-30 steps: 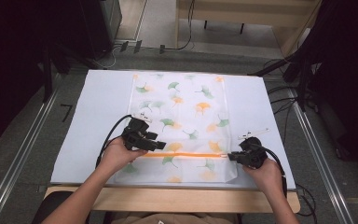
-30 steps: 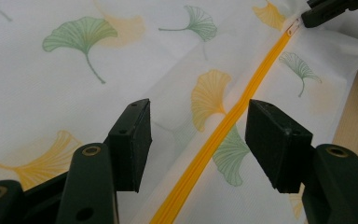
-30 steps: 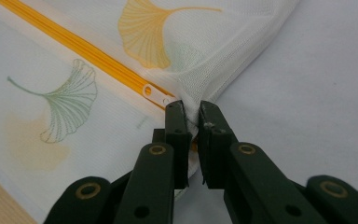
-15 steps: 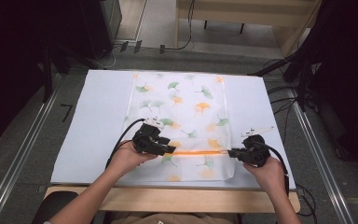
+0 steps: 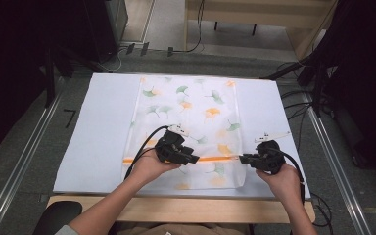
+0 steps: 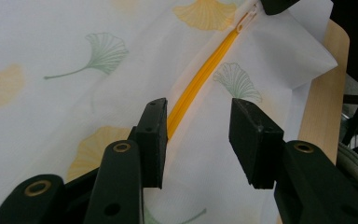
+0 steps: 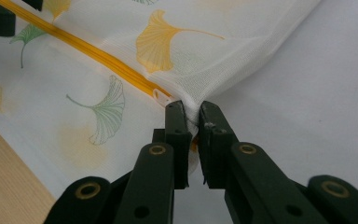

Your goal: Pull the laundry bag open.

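The white mesh bag printed with green and orange ginkgo leaves is spread flat on the pale blue table sheet, centre of the high view, with its orange zipper running across the lower part of the frame between the two tools. The bag's right edge is pinched at the zipper's end by the right gripper, lower centre of its own view, jaws pressed nearly together on the mesh; judged as an anchor so the fabric is kept taut while the zipper is worked. The left gripper is set astride the zipper line, lower centre of its view, jaws half spread and just closing in. The zipper passes just beside the left pad, the right pad is clear, and nothing is clamped yet. The small pale pull tab is seen far off at the top of that frame, near the other tool.
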Demonstrator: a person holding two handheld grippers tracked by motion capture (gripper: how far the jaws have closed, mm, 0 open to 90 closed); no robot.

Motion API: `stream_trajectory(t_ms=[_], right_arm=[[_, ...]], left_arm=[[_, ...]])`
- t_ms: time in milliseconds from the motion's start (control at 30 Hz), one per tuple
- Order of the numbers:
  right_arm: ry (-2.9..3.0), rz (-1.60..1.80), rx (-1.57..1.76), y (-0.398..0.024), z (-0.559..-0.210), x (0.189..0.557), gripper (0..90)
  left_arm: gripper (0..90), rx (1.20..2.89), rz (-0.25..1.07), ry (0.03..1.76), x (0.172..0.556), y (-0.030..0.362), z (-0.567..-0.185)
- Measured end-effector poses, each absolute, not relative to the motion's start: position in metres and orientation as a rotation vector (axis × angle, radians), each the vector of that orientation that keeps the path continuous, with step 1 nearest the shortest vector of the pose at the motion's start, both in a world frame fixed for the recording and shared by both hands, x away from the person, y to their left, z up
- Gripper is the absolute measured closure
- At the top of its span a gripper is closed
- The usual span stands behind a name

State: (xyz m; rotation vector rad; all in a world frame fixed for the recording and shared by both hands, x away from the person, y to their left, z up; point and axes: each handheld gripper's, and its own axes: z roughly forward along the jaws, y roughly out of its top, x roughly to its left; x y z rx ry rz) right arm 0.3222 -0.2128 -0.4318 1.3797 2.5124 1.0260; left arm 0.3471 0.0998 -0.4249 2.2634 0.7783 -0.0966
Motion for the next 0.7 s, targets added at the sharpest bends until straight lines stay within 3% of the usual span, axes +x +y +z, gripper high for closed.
stream_trajectory(t_ms=[200,700], right_arm=[[2.513,1.028,1.381,-0.213,-0.431,0.322,84.7],[2.513,1.065,1.369,-0.212,-0.426,0.321,84.7]], left_arm=[[64.6,2.270,-0.113,0.756,0.345,0.086,-0.428],[70.4,2.265,-0.166,0.685,0.341,0.046,-0.434]])
